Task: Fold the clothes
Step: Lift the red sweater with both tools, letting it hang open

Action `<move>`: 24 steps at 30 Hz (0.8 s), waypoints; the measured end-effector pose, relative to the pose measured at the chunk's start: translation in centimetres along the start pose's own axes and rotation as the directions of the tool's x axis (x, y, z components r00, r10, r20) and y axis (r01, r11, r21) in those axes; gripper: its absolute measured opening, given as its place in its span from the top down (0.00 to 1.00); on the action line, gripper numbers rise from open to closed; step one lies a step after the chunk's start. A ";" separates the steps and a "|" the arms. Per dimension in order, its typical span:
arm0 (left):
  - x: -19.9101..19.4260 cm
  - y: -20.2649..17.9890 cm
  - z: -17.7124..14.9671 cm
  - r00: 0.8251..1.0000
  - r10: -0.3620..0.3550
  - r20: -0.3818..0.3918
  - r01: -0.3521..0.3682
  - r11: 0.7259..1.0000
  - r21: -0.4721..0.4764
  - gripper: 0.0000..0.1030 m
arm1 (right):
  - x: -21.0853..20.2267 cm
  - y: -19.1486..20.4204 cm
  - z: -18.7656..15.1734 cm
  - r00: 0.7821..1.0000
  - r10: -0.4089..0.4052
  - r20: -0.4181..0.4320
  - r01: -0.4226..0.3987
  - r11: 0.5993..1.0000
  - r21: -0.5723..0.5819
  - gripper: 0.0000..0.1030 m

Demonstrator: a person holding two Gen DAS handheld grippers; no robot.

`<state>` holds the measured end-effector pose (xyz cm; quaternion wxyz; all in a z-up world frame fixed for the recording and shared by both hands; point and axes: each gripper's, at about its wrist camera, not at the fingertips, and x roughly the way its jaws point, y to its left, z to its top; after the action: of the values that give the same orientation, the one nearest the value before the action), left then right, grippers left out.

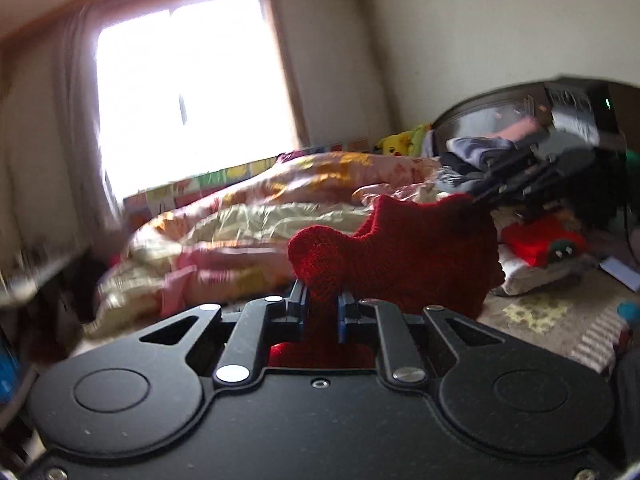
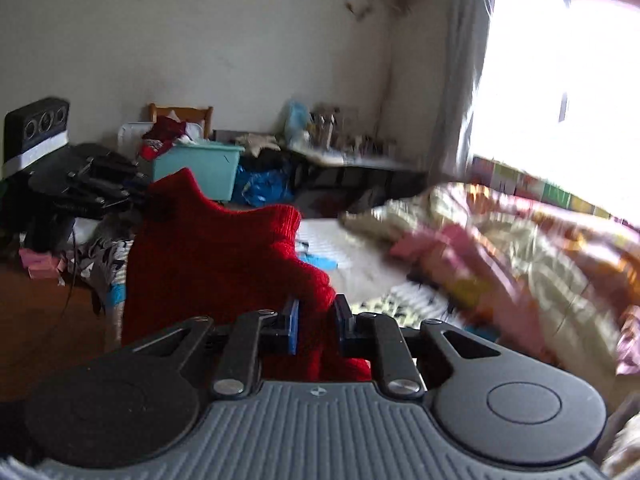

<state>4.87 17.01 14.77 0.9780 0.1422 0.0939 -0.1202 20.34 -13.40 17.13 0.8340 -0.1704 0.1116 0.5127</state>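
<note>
We hold a red knit sweater [image 1: 404, 248] up in the air over the bed, stretched between both tools. Left gripper [image 1: 322, 308]: blue pads clenched on a bunched edge of the knit; right gripper [image 2: 316, 322]: clamped likewise on the opposite edge, the garment hanging between. Beyond it, a rumpled floral quilt [image 1: 256, 216] lies across the bed below the window [image 1: 192, 88]; both views are motion-blurred.
</note>
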 end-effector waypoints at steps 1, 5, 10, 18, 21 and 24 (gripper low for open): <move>-1.0 -0.7 0.5 1.000 0.002 0.003 -0.002 0.999 0.035 0.88 | -1.3 0.8 0.4 1.000 -0.003 0.003 0.003 1.000 -0.031 0.86; -4.9 -2.9 2.1 1.000 -0.004 0.027 0.000 0.990 0.142 0.88 | -6.1 3.4 1.4 1.000 0.001 0.012 0.000 0.992 -0.128 0.93; -4.5 -4.1 0.8 0.999 -0.016 -0.047 0.026 0.978 0.205 0.88 | -8.1 4.0 1.4 0.998 0.050 -0.025 -0.052 0.996 -0.070 0.98; -2.9 -4.4 -4.1 0.990 -0.056 -0.126 0.075 0.984 0.159 0.89 | -0.8 7.3 -10.3 0.957 0.230 -0.177 -0.190 0.957 0.220 0.14; -3.5 -4.6 -4.1 0.990 -0.077 -0.121 0.096 0.982 0.161 0.89 | 2.3 8.0 -13.9 0.933 0.292 -0.208 -0.214 0.919 0.331 0.14; -4.0 -4.4 -4.2 0.989 -0.086 -0.119 0.104 0.982 0.157 0.89 | 4.4 6.5 -15.9 0.927 0.357 -0.119 -0.259 0.835 0.485 0.14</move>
<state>-0.71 15.01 10.52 0.9495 0.2234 0.1451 -0.1658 16.30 -13.42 -0.11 0.7404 0.0009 0.3411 0.5792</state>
